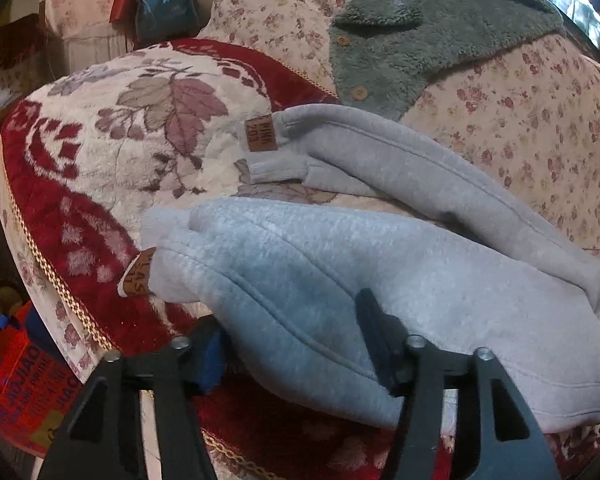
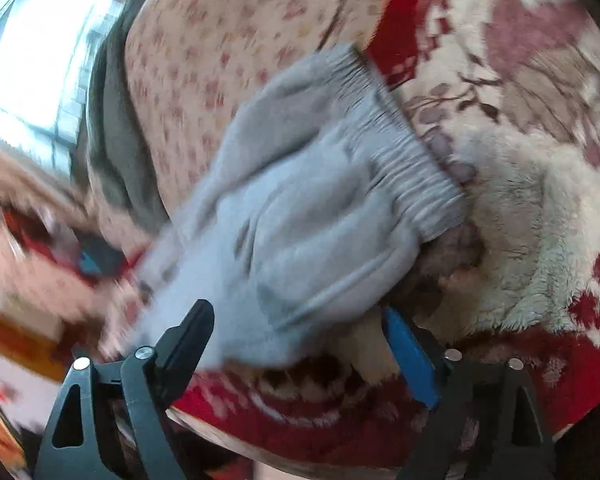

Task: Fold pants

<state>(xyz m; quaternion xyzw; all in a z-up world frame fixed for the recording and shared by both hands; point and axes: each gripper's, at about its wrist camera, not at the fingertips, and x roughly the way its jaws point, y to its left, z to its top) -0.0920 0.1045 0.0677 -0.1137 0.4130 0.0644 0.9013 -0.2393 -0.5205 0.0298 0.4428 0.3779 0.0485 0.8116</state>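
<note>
Grey fleece pants [image 1: 400, 280] lie on a red and cream floral blanket [image 1: 100, 168], the two legs side by side, brown tags at the cuffs. My left gripper [image 1: 296, 344] is open, its fingers on either side of the near leg, which lies between them. In the right wrist view, blurred by motion, the pants' ribbed waistband [image 2: 404, 136] points up right. My right gripper [image 2: 300, 340] is open with the grey cloth [image 2: 292, 240] between its fingers.
A grey-green fleece jacket [image 1: 416, 36] lies on a floral quilt [image 1: 520, 128] behind the pants. A blue bag [image 1: 164, 4] stands at the back left. A red box [image 1: 24, 376] sits below the bed edge, left. A window [image 2: 40, 60] is bright at the right view's left.
</note>
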